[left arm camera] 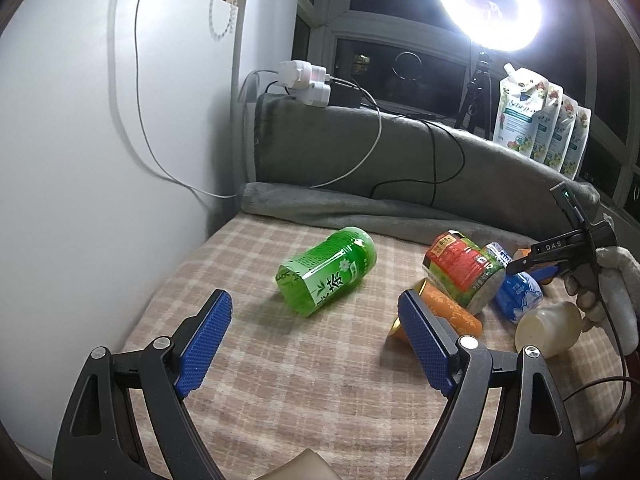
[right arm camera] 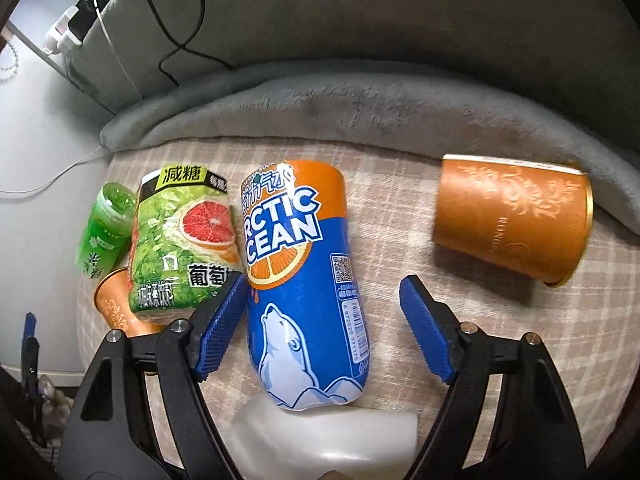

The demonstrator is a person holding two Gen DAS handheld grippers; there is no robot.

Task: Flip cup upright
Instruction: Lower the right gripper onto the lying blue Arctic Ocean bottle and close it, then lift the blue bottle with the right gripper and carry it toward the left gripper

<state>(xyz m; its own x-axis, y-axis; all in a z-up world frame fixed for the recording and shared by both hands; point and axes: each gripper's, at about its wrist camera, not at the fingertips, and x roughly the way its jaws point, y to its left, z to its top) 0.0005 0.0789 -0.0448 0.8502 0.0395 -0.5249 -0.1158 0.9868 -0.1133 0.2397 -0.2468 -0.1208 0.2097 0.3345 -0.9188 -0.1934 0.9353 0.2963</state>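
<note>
A green tea-label cup [left arm camera: 328,270] lies on its side on the checked cloth, just ahead of my open, empty left gripper [left arm camera: 316,320]. A blue and orange Arctic Ocean cup [right arm camera: 304,280] lies on its side between the fingers of my open right gripper [right arm camera: 324,300]; the left pad [right arm camera: 222,328] is close against it, the right pad stands apart. A grapefruit-label cup [right arm camera: 180,240] lies beside it. An orange paper cup [right arm camera: 512,220] lies on its side at the right. Another orange cup [left arm camera: 452,312] lies under the grapefruit cup [left arm camera: 464,272].
A whitish translucent cup [left arm camera: 548,330] lies near the right gripper's hand. A grey blanket [left arm camera: 400,160] rises behind the cloth, with chargers and cables on it. A white wall [left arm camera: 100,140] bounds the left. A ring light [left arm camera: 490,0] and refill pouches [left arm camera: 540,120] stand behind.
</note>
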